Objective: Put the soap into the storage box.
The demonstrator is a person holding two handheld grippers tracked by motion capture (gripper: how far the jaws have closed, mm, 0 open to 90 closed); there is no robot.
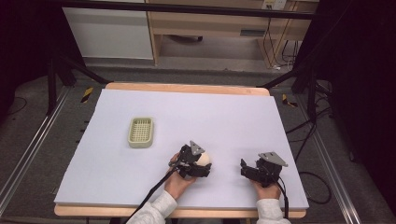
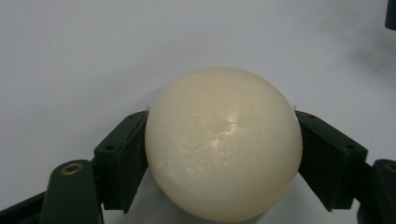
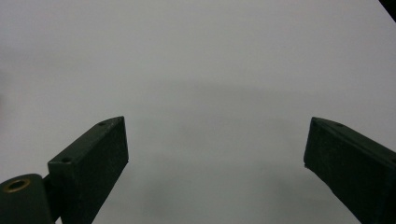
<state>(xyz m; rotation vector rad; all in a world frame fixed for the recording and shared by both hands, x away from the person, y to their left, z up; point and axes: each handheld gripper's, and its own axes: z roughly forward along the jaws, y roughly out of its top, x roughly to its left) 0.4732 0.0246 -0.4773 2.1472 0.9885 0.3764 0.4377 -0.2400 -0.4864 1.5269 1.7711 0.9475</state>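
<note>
A cream-coloured ball (image 2: 223,144) sits between the two black jaws of my left gripper (image 2: 223,154), which press on its sides. From the high view the same ball (image 1: 205,158) peeks out beside the left gripper (image 1: 201,164) near the table's front middle. My right gripper (image 1: 243,169) rests at the front right, jaws spread wide over bare white surface, as the right gripper view confirms with the gripper (image 3: 217,154) holding nothing. A small pale green basket (image 1: 141,131) lies left of centre, apart from both grippers.
The white sheet (image 1: 210,116) covers the wooden table, whose edge shows at the back and front. Black stand legs and cables lie on the floor at both sides. A wooden cabinet stands beyond the table.
</note>
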